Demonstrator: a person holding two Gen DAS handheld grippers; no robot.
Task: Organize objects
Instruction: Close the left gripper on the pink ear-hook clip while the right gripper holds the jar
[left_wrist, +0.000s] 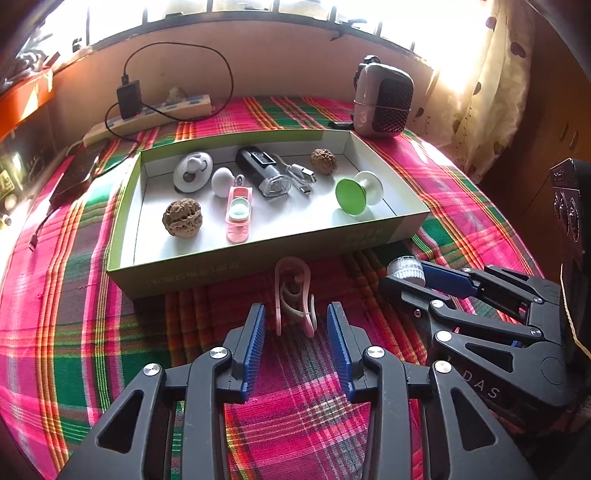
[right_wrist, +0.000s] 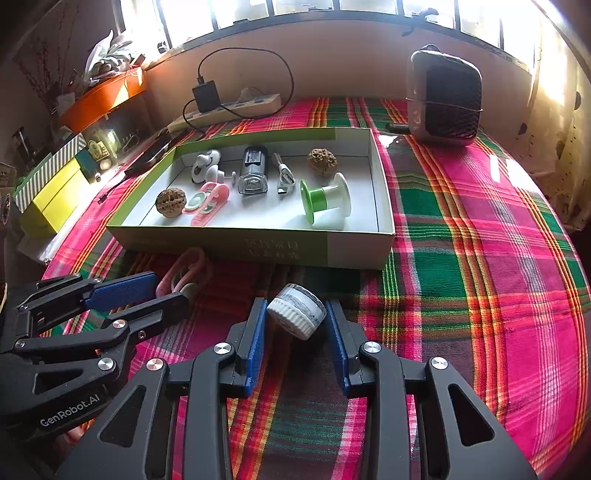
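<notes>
A shallow green-and-white box on the plaid cloth holds two walnuts, a green spool, a pink clip case, a black light, a cable and white pieces. A pink clip lies on the cloth before the box. My left gripper is open with the clip between its fingertips. My right gripper is shut on a small clear jar with a white ribbed lid.
A small heater stands behind the box at right. A power strip with charger and a phone lie at back left. Yellow and striped boxes sit off the left edge.
</notes>
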